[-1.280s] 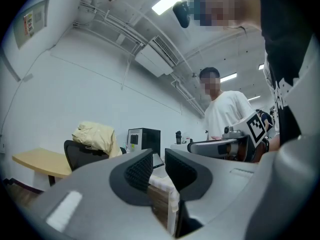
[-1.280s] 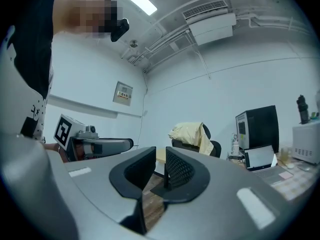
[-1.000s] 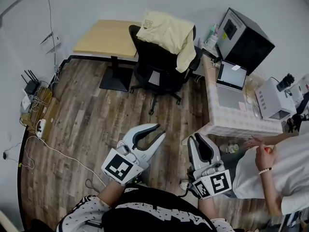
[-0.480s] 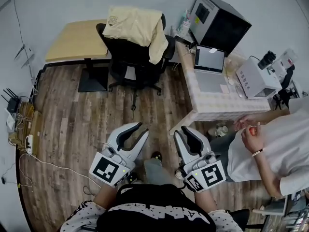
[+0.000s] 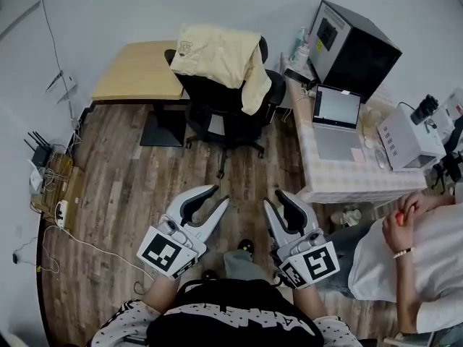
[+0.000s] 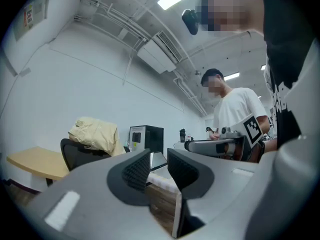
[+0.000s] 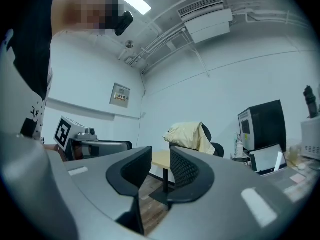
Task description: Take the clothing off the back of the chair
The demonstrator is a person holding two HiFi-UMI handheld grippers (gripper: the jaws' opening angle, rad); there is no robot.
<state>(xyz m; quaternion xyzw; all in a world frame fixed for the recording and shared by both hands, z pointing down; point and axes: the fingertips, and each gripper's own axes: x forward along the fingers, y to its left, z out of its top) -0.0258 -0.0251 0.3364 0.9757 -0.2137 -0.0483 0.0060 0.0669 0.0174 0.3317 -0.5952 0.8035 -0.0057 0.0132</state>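
1. Holding both tools low in front of you, you have the left gripper and the right gripper side by side above the floor, both pointing level toward the chair.
2. Your left gripper's jaws stand a little apart and have just been opening; nothing is between them.
3. Your right gripper's jaws are also parted and have just been opening, and the gap between them is empty.
4. The clothing, pale yellow, is draped over the top of the chair's back, with one part hanging down the side nearer the table.
5. The chair is black and stands just beside the desk, between it and the table.
6. Both your grippers are well apart from the clothing; neither touches it or the chair.
7. A laptop stands open on the table, near a black box.
8. A person in a white top sits at the table's near end, on your right.
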